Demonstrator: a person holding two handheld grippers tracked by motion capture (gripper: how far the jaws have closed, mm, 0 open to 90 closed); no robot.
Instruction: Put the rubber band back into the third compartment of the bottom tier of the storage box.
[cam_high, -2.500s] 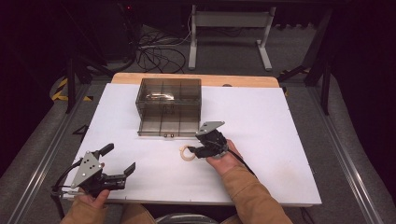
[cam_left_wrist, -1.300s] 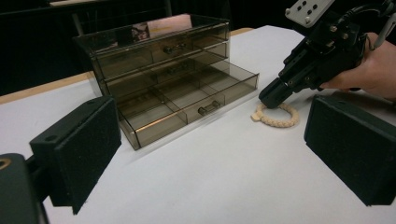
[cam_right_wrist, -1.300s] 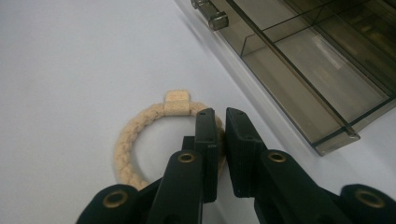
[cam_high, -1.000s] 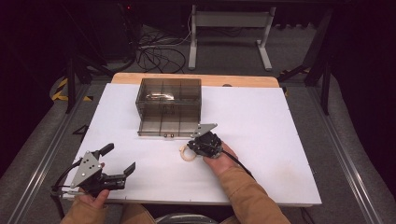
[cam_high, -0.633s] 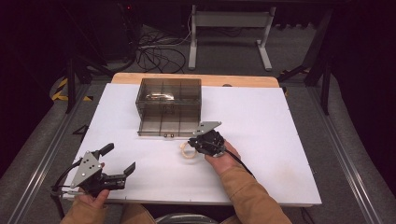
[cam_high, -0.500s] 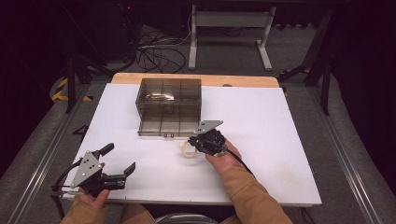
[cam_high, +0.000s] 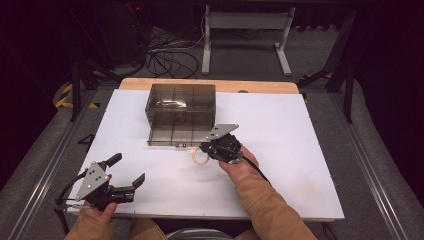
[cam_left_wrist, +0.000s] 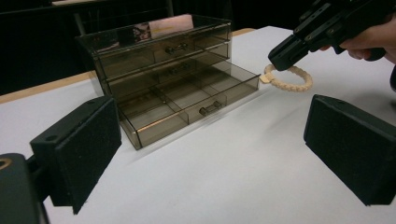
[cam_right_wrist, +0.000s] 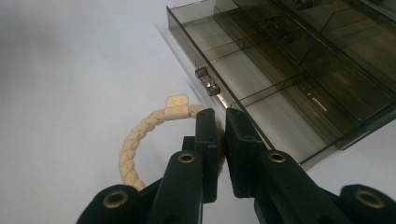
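Observation:
A braided beige bracelet (cam_high: 199, 158) (cam_left_wrist: 289, 81) (cam_right_wrist: 140, 130) sits just in front of a smoky clear drawer box (cam_high: 182, 107) (cam_left_wrist: 163, 51). The box's bottom drawer (cam_high: 177, 134) (cam_left_wrist: 196, 102) (cam_right_wrist: 280, 79) is pulled out, and its compartments look empty. My right gripper (cam_high: 206, 148) (cam_left_wrist: 280, 56) (cam_right_wrist: 223, 114) is shut on the bracelet's right side, close to the drawer's small handle (cam_right_wrist: 208, 81). At the table's near left corner my left gripper (cam_high: 127, 170) (cam_left_wrist: 215, 149) is open with nothing between its pads, pointing toward the box.
The white table top (cam_high: 300, 150) ends in a wooden strip at the back (cam_high: 250, 86). A pale object (cam_high: 170, 103) lies in the box's upper part. Cables and a metal stand are on the dark floor beyond.
The right gripper has shifted only slightly around the bracelet, staying beside the open drawer. The left gripper has stayed still.

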